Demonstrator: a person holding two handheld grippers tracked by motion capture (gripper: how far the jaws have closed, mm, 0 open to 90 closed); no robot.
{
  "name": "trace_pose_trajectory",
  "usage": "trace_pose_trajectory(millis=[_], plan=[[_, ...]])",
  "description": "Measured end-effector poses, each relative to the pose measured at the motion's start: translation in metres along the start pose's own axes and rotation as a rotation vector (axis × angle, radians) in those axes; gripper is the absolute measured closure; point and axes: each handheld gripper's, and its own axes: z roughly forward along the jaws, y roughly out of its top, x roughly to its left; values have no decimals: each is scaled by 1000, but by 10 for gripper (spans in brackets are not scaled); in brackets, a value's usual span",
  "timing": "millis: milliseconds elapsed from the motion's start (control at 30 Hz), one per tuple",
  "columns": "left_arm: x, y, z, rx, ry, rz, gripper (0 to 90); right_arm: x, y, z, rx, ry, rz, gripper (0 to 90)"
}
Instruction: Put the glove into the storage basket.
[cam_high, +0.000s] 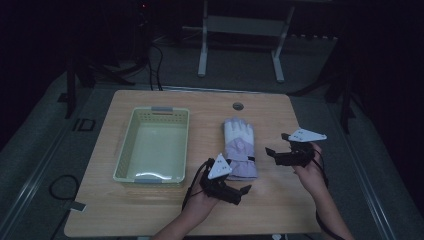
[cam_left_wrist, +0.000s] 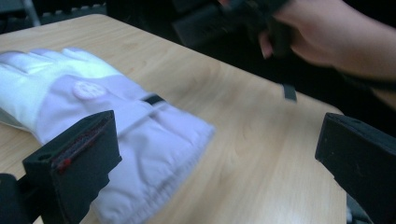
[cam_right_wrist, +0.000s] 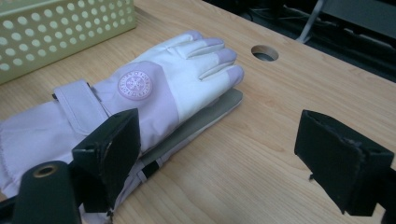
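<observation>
A white and lilac winter glove (cam_high: 239, 146) lies flat in the middle of the wooden table (cam_high: 160, 215), fingers pointing away from me. In the right gripper view the glove (cam_right_wrist: 154, 88) rests on a second grey-palmed glove (cam_right_wrist: 205, 116) beneath it. My left gripper (cam_high: 241, 194) is open just below and right of the cuff; in its own view the left gripper (cam_left_wrist: 215, 163) has its near jaw beside the cuff (cam_left_wrist: 154, 154). My right gripper (cam_high: 276, 145) hovers open to the right of the glove, jaws pointing at it. That right gripper (cam_right_wrist: 224, 158) holds nothing.
A pale green perforated basket (cam_high: 129, 150) stands empty left of the glove; its wall (cam_right_wrist: 56, 28) shows in the right gripper view. A round cable hole (cam_high: 238, 106) sits near the table's far edge. A white frame stand (cam_high: 240, 30) is on the floor beyond.
</observation>
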Motion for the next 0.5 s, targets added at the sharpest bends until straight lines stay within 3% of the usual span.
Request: trace_pose_trajectory(millis=[100, 133, 200, 333, 400, 500], plan=[[7, 8, 3, -14, -1, 0, 0, -1, 0, 0, -20, 6, 7, 142], [15, 17, 8, -41, 0, 3, 0, -2, 1, 1, -13, 28, 16, 140], [20, 25, 13, -36, 19, 4, 0, -6, 4, 1, -5, 56, 77, 140], [31, 39, 20, -27, 27, -9, 0, -7, 9, 6, -3, 35, 102, 112], [36, 43, 25, -6, 59, -2, 0, -7, 11, 9, -16, 68, 129, 97], [46, 43, 34, 18, 64, -37, 0, -7, 13, 16, -22, 92, 166, 98]])
